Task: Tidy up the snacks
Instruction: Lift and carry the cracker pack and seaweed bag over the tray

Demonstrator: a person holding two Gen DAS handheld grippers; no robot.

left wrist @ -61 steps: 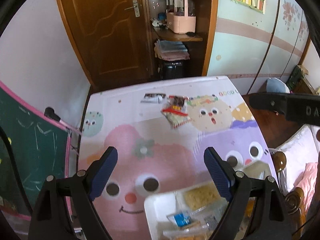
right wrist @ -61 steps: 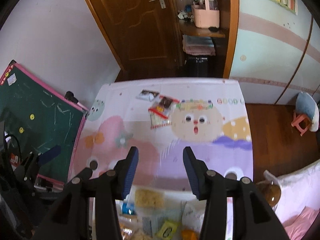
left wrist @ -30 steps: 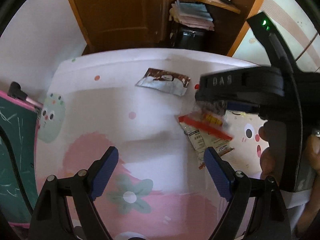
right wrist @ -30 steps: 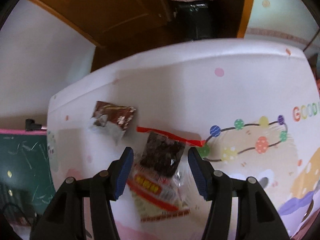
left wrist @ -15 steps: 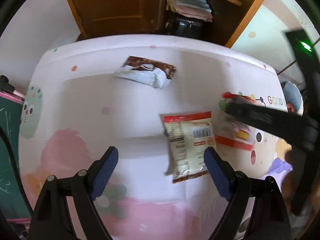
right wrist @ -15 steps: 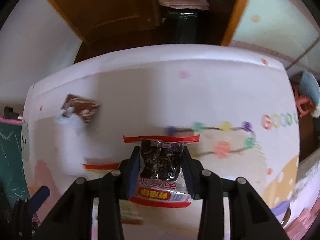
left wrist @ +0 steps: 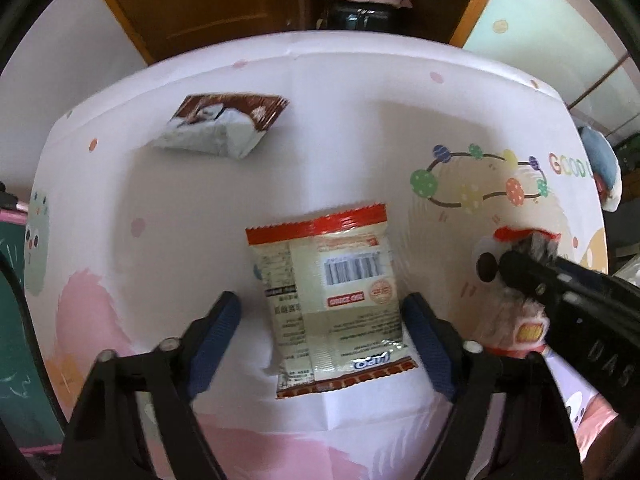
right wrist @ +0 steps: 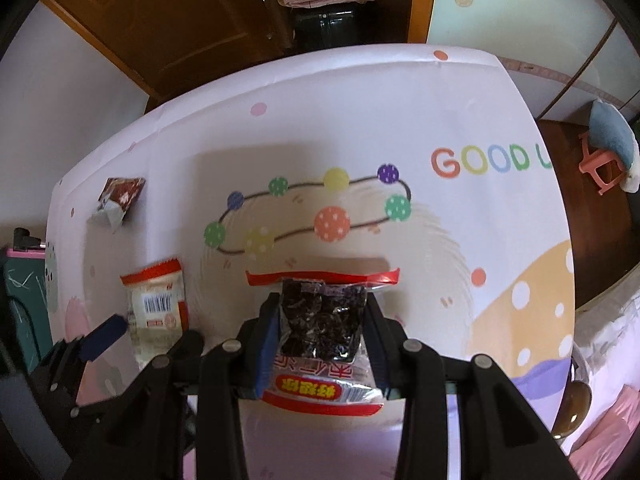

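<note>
The right tongs (right wrist: 322, 334) pinch a dark-filled, red-edged snack packet (right wrist: 322, 322) above the cartoon-printed desk (right wrist: 360, 128). The left tongs (left wrist: 322, 326), spread wide, straddle the barcode-side-up cream packet (left wrist: 328, 296) lying beside it. Beyond that cream packet rests a brown-and-white wrapper (left wrist: 224, 124).

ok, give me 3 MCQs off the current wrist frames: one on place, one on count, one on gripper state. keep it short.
1. Where is the barcode packet?
A. On the mat between the left gripper's open fingers
B. In the right gripper
C. On the wardrobe shelf

2. How many snack packets are in view?
A. One
B. Three
C. Five

3. What state is the right gripper in?
A. Open, empty
B. Shut on the dark-filled packet
C. Out of view

Key: 1 A, it lies flat on the cartoon mat ahead of the left gripper. 2 B, barcode packet, brown-and-white packet, dark-filled packet. 3 B, both fingers press its sides.
</note>
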